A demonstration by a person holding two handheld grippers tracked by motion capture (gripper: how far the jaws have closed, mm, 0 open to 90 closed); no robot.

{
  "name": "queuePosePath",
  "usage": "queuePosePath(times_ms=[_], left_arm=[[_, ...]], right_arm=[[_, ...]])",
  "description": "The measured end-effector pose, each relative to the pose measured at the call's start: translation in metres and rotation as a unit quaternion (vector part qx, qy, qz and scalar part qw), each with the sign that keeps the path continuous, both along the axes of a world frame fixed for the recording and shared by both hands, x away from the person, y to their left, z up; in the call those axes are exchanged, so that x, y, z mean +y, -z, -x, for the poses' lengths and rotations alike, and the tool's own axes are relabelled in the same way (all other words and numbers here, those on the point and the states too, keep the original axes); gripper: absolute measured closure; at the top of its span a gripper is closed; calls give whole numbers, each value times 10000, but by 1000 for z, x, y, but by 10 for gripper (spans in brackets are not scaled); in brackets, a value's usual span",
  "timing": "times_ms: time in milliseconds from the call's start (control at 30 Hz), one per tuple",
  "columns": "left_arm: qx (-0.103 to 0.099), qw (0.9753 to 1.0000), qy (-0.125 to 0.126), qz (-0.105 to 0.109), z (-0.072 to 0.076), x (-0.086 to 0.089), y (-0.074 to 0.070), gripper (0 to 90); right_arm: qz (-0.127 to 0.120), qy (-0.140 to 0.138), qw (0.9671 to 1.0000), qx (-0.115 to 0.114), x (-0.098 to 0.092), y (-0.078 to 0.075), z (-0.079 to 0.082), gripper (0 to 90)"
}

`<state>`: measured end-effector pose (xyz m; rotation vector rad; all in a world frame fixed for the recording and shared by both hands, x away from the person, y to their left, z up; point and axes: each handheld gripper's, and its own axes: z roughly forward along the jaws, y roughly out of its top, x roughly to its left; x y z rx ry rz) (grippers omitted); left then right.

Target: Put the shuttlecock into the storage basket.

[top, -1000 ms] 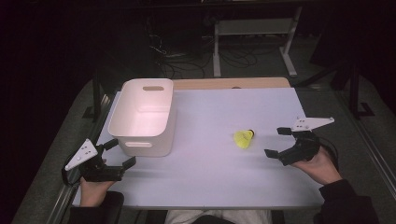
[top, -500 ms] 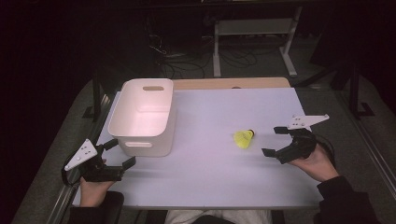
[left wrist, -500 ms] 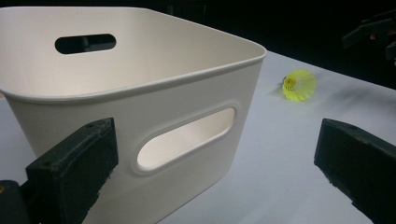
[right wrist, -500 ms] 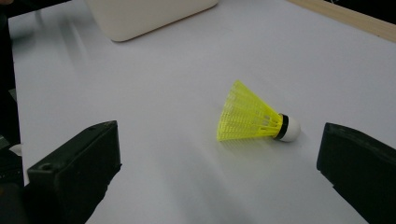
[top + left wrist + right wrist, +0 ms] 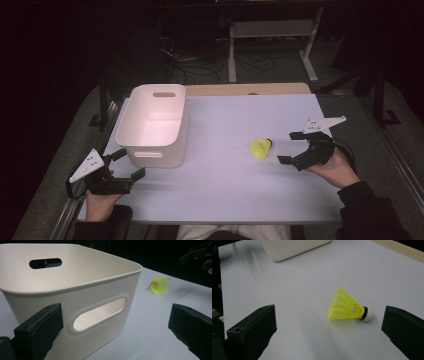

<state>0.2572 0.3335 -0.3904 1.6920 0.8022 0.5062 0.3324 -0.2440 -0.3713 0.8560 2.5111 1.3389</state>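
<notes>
A yellow shuttlecock (image 5: 261, 148) with a white cork tip lies on its side on the white table, right of centre. My right gripper (image 5: 286, 147) is open just to its right, jaws pointing at it. In the right gripper view the shuttlecock (image 5: 348, 307) lies a short way ahead of the open right gripper (image 5: 329, 322), between the lines of its jaws and untouched. A white plastic bin (image 5: 129, 131) with slot handles stands empty at the left. My left gripper (image 5: 129, 163) is open at the bin's near end, holding nothing. The left gripper view faces the bin's wall (image 5: 37, 300), with the shuttlecock (image 5: 160, 285) beyond.
A wooden strip (image 5: 240, 89) runs along the table's far edge. Beyond it, on the dark floor, are a metal stand (image 5: 270, 30) and cables. Bare white tabletop (image 5: 220, 190) stretches between the two hands. The bin's corner (image 5: 292, 247) sits far ahead in the right gripper view.
My right gripper has edged left, closer to the shuttlecock, staying open. The left gripper, bin and shuttlecock have not moved.
</notes>
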Motion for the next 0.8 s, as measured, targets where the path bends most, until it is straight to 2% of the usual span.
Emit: queuePosePath(times_ms=[367,800], left_arm=[[-1,10000,11,1,0,0,0,0],[-5,10000,13,4,0,0,0,0]], right_arm=[[109,-144,9998,58,7,-2,-7,0],[201,-262,9993,157,13,6,-15,0]])
